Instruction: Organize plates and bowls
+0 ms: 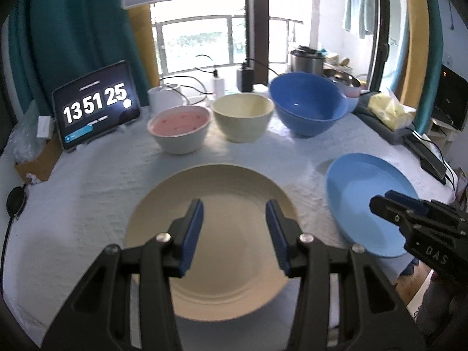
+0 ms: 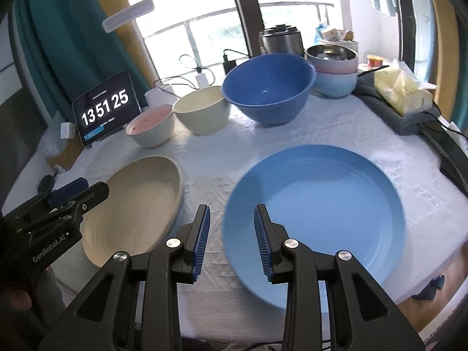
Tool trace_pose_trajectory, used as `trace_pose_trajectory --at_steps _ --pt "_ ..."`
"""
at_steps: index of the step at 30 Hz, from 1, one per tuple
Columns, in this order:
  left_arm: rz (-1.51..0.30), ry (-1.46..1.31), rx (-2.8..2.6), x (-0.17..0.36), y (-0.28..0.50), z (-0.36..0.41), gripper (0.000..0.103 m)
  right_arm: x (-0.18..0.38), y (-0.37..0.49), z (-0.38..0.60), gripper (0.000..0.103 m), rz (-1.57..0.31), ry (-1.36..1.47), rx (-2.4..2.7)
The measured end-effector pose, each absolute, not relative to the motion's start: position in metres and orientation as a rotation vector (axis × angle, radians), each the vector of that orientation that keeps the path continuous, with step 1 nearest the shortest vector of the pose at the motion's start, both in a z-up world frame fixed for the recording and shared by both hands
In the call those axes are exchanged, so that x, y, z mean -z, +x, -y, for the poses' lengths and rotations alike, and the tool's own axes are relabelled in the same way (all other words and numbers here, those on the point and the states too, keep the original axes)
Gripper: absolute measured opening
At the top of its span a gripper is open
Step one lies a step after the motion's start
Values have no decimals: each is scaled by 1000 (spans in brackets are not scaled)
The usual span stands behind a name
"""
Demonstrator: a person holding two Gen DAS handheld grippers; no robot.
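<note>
Plates and bowls sat on a bench [image 1: 87, 181] draped in a pale, nubbly white cloth. Nearest the left gripper [image 1: 234, 207] lay the cream plate [image 1: 222, 193], round and matte, with a shallow well and faint concentric rings near its rim. To its right, apart from it, lay the light blue plate [image 2: 321, 199], equally round, smooth and slightly glossy, its near edge reaching to the bench's front edge. Behind them stood three bowls in a row: a small pale bowl with a pink, speckled inside [image 1: 180, 127], a cream bowl [image 1: 242, 115] just beside it, and a larger, deep blue bowl [image 1: 307, 102] with a shiny plastic look. Further back and to the right, a steel bowl sat nested on a stack of pastel bowls [image 2: 333, 64].

Jaws of the left gripper stood apart over the cream plate with nothing between the blue ribbed pads. The right gripper [image 2: 232, 210] hovered at the light blue plate's left edge, jaws apart and gripping nothing.
</note>
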State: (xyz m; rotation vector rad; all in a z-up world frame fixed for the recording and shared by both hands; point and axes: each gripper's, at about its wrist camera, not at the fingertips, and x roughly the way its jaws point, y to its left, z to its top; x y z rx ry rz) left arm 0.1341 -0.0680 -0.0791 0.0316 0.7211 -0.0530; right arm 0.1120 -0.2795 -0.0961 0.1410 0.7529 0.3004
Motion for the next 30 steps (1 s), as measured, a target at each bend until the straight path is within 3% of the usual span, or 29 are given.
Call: trace_pose_trajectory --at_steps 30 --pt "-901 60 205 116 175 176 46 119 135 404 34 -786 249 -153"
